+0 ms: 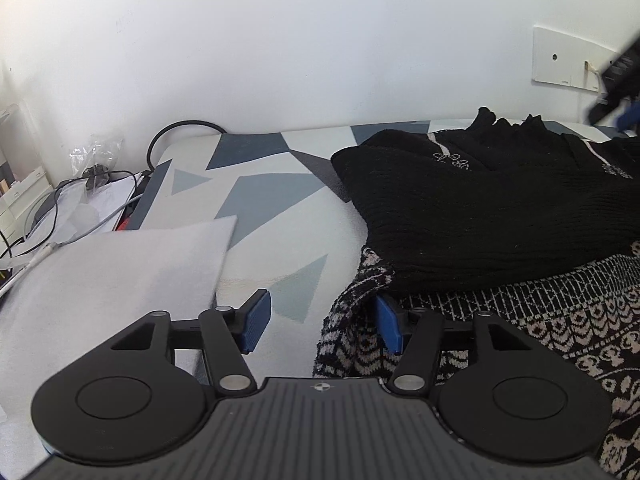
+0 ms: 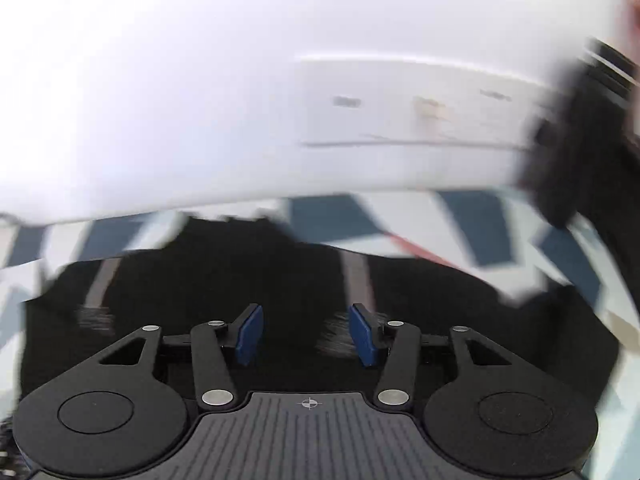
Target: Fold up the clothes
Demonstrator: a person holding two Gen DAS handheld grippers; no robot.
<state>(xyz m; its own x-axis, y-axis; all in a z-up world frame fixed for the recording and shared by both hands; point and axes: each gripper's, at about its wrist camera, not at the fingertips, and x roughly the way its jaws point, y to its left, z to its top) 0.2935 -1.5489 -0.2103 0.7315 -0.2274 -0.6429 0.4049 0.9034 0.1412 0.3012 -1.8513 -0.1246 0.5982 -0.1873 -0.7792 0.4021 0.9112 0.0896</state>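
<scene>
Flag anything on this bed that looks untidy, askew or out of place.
The black sweater lies bunched in a heap, overlapping the patterned knit rather than flat or folded. To the left, past the bed's edge, loose cables tangle over papers. Nothing looks spilled or damaged.

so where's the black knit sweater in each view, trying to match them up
Left wrist view: the black knit sweater fills the right half, folded over a black-and-cream patterned knit, right of the open left gripper.
Right wrist view: it spreads, blurred, across the lower middle, beneath the open right gripper.
Shared landmark: the white wall plate above the blue-and-grey geometric bed cover.
</scene>
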